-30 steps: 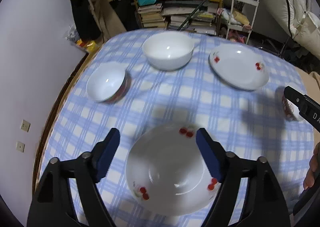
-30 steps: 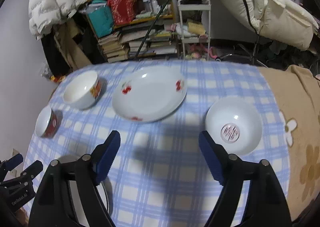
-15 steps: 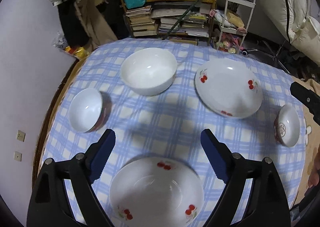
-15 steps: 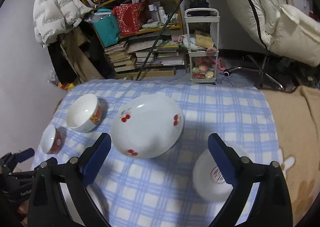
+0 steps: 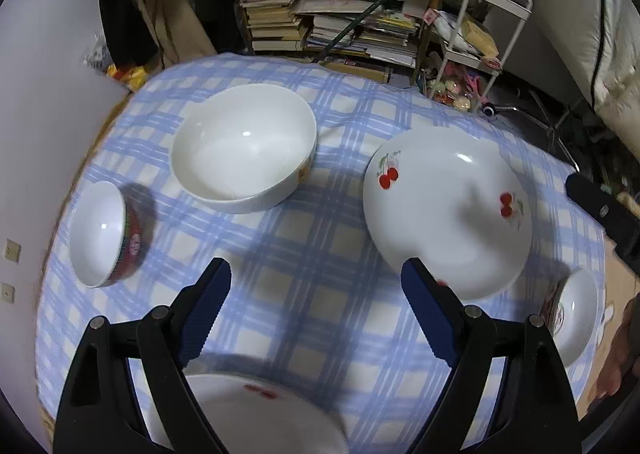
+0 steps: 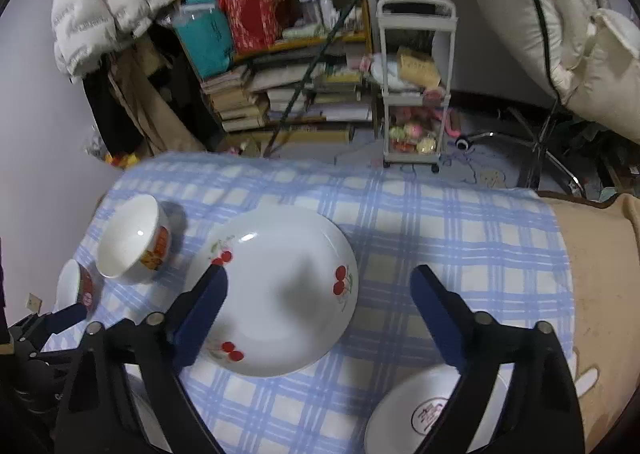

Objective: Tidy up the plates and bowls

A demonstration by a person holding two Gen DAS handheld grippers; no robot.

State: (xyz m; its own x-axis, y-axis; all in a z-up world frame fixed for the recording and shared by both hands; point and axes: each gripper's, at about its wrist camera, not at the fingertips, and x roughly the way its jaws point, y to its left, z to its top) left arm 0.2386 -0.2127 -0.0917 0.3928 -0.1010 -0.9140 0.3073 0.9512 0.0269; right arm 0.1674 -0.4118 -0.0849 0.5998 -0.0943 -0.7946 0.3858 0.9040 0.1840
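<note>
The cherry plate lies just ahead of the right gripper, its rim reaching between the wide, empty fingers, so this hand looks nearer to it. The left gripper, also wide and empty, has the plate ahead to its right, the big white bowl ahead to its left.

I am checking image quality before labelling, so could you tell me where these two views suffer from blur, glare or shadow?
Left wrist view: the near plate at the bottom edge is smeared, and a gripper shadow falls on the cherry plate. Right wrist view: the shelf looks soft, small glare spots sit on the large bowl, and fisheye bending curves the tablecloth edges.
</note>
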